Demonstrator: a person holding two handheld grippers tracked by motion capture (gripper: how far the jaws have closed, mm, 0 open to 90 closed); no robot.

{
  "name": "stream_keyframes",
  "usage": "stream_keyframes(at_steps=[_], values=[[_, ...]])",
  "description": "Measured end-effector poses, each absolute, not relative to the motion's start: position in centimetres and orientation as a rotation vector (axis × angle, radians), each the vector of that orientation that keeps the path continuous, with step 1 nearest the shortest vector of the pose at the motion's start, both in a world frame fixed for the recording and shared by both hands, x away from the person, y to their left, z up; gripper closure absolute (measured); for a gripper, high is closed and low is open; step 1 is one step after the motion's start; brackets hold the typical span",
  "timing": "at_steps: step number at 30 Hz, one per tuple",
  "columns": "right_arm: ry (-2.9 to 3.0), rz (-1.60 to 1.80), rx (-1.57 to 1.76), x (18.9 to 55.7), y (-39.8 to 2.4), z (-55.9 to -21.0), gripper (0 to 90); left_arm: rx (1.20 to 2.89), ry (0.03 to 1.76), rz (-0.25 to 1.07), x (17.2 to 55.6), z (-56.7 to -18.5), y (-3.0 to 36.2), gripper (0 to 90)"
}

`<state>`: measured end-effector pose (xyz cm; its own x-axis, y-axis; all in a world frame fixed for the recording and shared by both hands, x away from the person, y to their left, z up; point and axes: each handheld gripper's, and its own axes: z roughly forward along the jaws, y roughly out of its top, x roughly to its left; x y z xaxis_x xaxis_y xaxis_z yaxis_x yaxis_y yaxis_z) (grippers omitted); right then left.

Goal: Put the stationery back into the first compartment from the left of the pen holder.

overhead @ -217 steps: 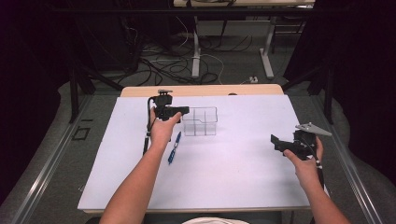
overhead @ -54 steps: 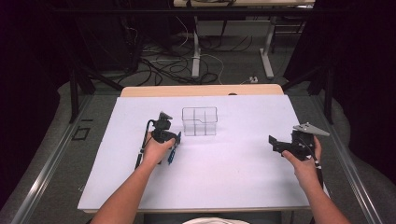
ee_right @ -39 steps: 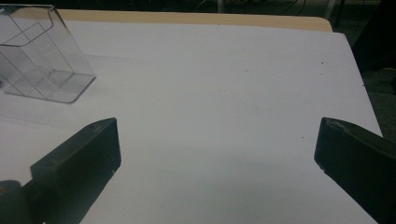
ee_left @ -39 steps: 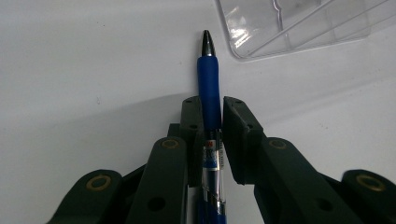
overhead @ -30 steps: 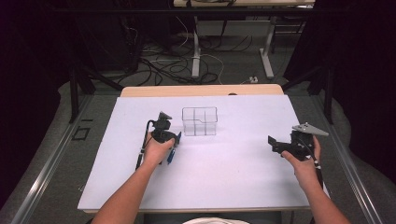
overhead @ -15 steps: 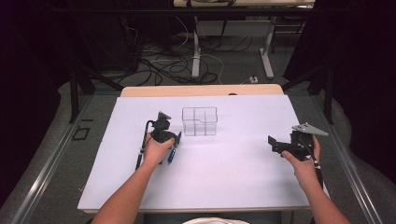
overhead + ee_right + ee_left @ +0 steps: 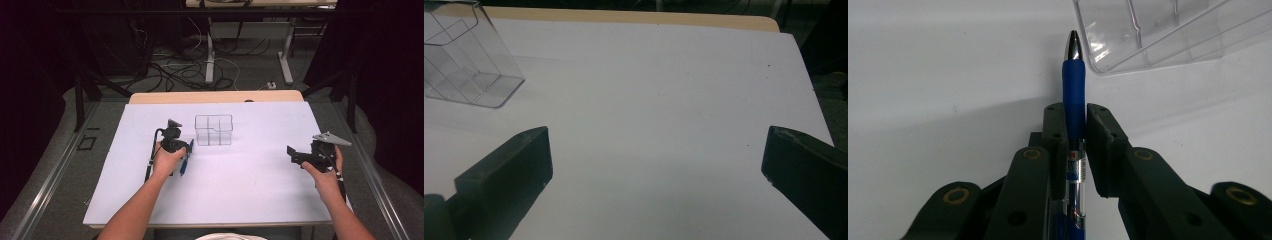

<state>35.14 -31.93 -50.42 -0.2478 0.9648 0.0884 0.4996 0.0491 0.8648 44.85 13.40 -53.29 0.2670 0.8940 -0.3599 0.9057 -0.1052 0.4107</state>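
Observation:
A blue pen [image 7: 184, 164] lies on the white table sheet [image 7: 240, 190], just left of a clear divided box [image 7: 214, 130]. My left gripper [image 7: 181, 149] is down over the pen. In the left gripper view the jaws of the left gripper [image 7: 1075, 112] are shut on the blue pen [image 7: 1074, 80] around its rubber grip, and its silver tip points toward a corner of the clear box [image 7: 1148, 35]. My right gripper [image 7: 294, 153] hovers at the table's right side. Its jaws [image 7: 656, 145] stand wide open with nothing between them.
The clear box [image 7: 469, 65] appears at the far left of the right gripper view. A wooden table edge [image 7: 215, 96] runs along the back. Beyond it are table legs and cables on the floor [image 7: 210, 65]. A black cable [image 7: 150, 160] trails from the left gripper.
Since the earliest frame my left hand came from beside the clear box down to the pen. Over the last second nothing has moved.

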Motion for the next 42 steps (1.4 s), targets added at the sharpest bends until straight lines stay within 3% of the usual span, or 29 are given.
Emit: stream_keyframes(at_steps=[42], values=[[1.806, 1.131, 1.461, 35.3, -32.0, -50.5, 0.0, 1.776, 1.48, 0.189, 43.3, -49.3, 15.2, 79.1]])
